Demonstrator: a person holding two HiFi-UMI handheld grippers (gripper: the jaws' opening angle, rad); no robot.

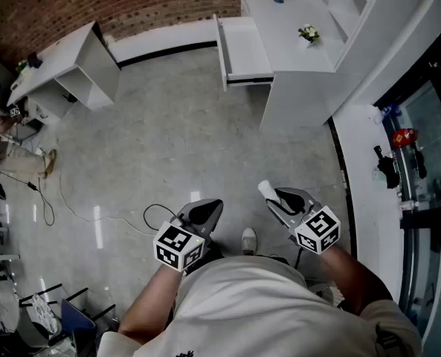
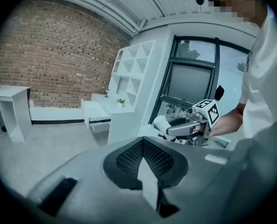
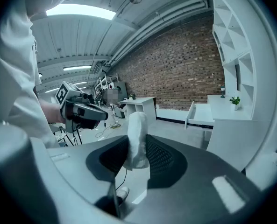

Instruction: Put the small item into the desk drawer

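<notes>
White bench (image 1: 298,50), far right, with its drawer (image 1: 244,47) pulled open. Left tool (image 1: 207,210), near centre, jaws together and empty. Right tool (image 1: 278,199), near right, clamped on the small white item (image 1: 265,190), well apart from the drawer.

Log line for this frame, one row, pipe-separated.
phase: carry | right gripper: jaws clamped on white item | left gripper: jaws together, empty | desk drawer: open, well ahead | item not yet in drawer
</notes>
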